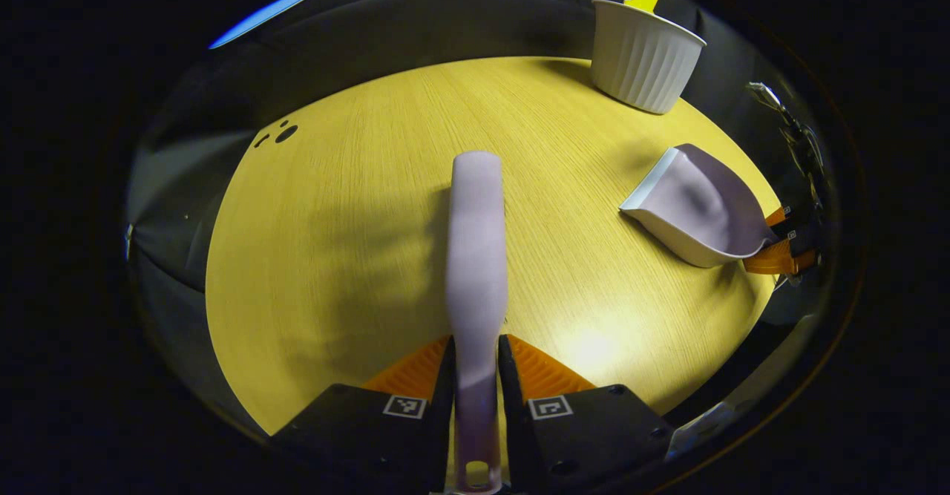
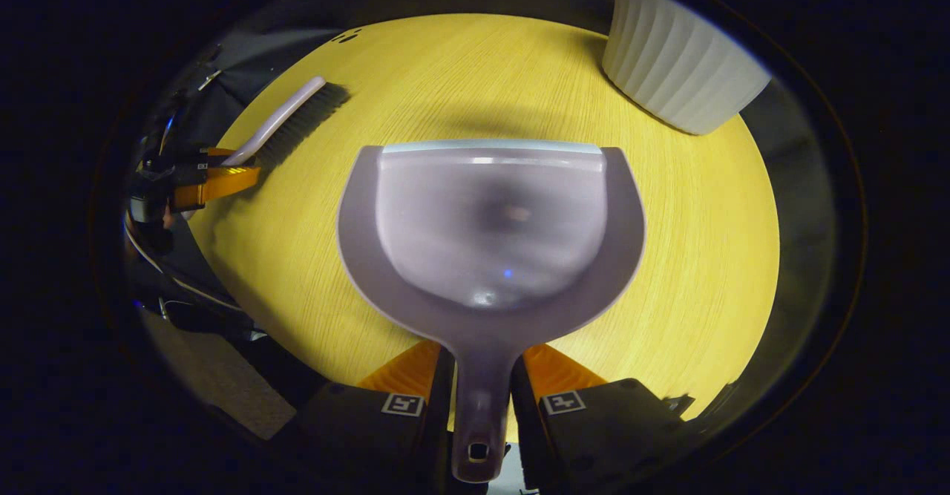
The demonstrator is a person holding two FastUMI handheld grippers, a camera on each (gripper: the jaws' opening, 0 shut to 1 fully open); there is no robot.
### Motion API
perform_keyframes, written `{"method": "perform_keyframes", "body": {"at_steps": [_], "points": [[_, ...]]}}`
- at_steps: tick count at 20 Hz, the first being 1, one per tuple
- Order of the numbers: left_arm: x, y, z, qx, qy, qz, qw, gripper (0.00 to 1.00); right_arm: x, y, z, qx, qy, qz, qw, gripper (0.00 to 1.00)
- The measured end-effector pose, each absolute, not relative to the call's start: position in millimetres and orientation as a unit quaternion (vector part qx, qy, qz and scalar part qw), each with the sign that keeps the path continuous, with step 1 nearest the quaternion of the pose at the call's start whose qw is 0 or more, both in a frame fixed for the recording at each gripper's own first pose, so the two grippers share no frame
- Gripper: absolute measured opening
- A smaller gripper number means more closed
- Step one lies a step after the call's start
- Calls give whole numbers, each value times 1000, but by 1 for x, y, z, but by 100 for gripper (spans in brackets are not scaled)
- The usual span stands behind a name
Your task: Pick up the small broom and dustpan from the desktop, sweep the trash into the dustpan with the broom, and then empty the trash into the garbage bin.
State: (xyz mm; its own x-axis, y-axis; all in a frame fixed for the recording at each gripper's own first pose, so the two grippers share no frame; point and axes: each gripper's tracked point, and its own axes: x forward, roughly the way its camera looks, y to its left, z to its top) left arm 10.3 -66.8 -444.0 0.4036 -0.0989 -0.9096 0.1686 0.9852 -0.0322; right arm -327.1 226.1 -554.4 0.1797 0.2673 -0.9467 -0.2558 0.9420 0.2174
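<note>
Right now both tools are off in the tongs and the sweeping gear is in play. In the left gripper view, the left tongs [image 1: 476, 376] are clenched on the small broom [image 1: 476, 257], both fingers pressing the pale lilac handle from either side, and the handle runs straight ahead over the middle of the yellow wood-grain table [image 1: 334, 257]. From this angle the bristles are hidden under the handle. Over in the right gripper view the same broom [image 2: 286, 128] appears near the table's left edge, dark bristles facing the tabletop, though whether they touch the wood cannot be told.

The right tongs [image 2: 480, 395] are grasping the dustpan [image 2: 490, 235] by its short handle, fingers pressing on both sides, and the scoop spreads wide in front of them, its straight lip pointing toward the table's far edge. The pan's hollow looks smooth and glossy; a small faint smudge sits near its centre, too blurred to name. In the left gripper view the dustpan [image 1: 698, 209] shows near the right edge of the table, tilted with its lip up, the right tongs [image 1: 779, 246] behind it.

A white ribbed garbage bin [image 1: 644, 53] stands upright at the far right corner of the table, well apart from the broom and near the dustpan; it shows too in the right gripper view [image 2: 679, 72], beyond the pan's lip.
</note>
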Motion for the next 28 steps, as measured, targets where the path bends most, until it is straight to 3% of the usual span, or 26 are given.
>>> {"method": "perform_keyframes", "body": {"at_steps": [1,2,3,5,11,20,21,22,23,25,27,28], "points": [[10,-66,-440,34,537,-76,839,41,-329,228,-551,8,616,172,768,43],[7,-65,-436,35,533,-74,842,40,-330,227,-546,11,615,173,769,35],[6,-65,-432,35,529,-72,845,45,-331,225,-540,14,612,174,772,43],[1,-69,-416,24,520,-70,851,49,-333,221,-525,24,605,173,777,43],[8,-73,-346,1,457,-57,888,50,-325,210,-466,51,552,163,816,43],[46,-41,-193,-41,241,-40,969,50,-252,234,-303,68,310,126,940,43],[47,-37,-178,-39,222,-37,974,50,-246,235,-287,56,281,123,950,34],[47,-34,-164,-38,201,-36,978,50,-244,237,-269,43,248,121,960,43],[46,-34,-153,-38,182,-36,982,50,-241,238,-256,32,222,119,967,34],[44,-35,-136,-39,155,-41,986,52,-243,247,-239,34,187,116,975,40],[39,-39,-132,-36,148,-43,987,53,-246,250,-233,47,181,113,976,36],[37,-39,-133,-36,149,-43,987,53,-244,249,-229,52,175,109,977,38]]}}
